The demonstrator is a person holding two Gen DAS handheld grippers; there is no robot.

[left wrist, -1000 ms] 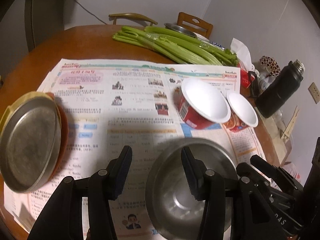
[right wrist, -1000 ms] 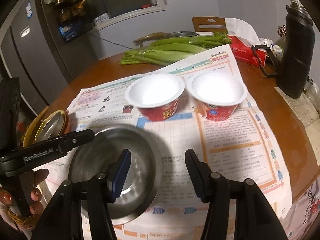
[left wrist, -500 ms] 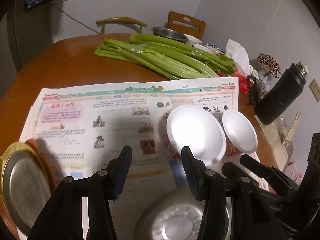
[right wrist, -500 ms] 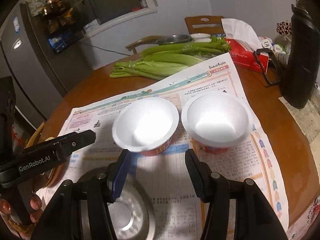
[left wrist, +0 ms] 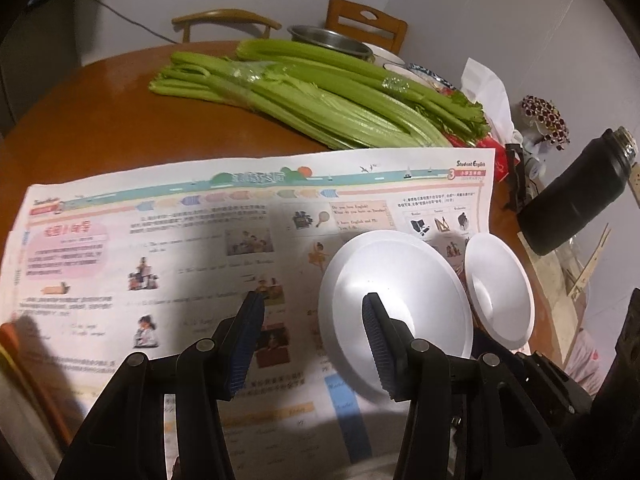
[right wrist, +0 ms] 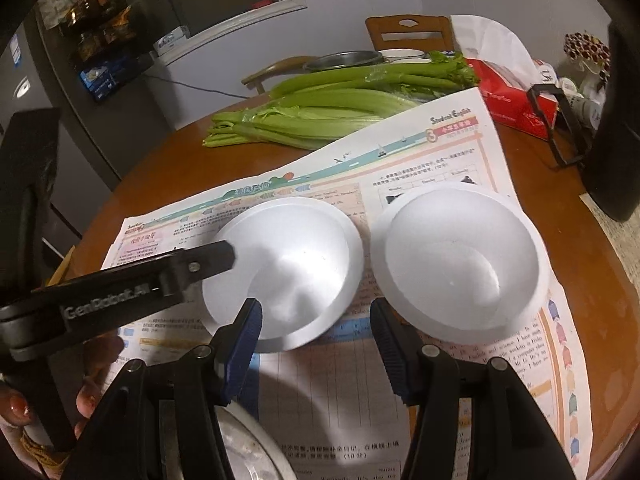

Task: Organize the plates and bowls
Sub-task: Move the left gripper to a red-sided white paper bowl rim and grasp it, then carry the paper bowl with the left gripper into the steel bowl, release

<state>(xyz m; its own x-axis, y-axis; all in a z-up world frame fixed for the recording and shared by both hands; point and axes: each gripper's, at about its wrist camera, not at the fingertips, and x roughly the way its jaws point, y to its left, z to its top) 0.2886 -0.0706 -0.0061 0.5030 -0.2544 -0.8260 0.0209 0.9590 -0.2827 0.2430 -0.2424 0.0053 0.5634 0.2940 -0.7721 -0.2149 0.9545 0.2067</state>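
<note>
Two white foam bowls sit side by side on the newspaper [right wrist: 460, 152] that covers the near part of the round wooden table [right wrist: 168, 168], probably laid there to keep the wood clean while the dishes are sorted. The left bowl [right wrist: 292, 264] and the right bowl [right wrist: 456, 264] stand upright with rims nearly touching, both empty, so they look ready to be nested one into the other. The left gripper [left wrist: 312, 340] hangs above the paper with its two fingers apart and nothing between them; its right finger [left wrist: 378, 344] hovers in front of the left bowl's rim, which suggests it is lining up to take that rim. The right gripper [right wrist: 316, 344] also has its fingers apart and empty, aimed at the gap between the two bowls. One steel bowl [right wrist: 248, 452] peeks in at the lower edge of the right view, just below that gripper. At the far side lies one bunch of celery [left wrist: 320, 96], with another metal dish [left wrist: 332, 42] behind it. One black flask [left wrist: 572, 196] and one red tissue box [right wrist: 516, 96] stand off the paper to the right, out of the working area
</note>
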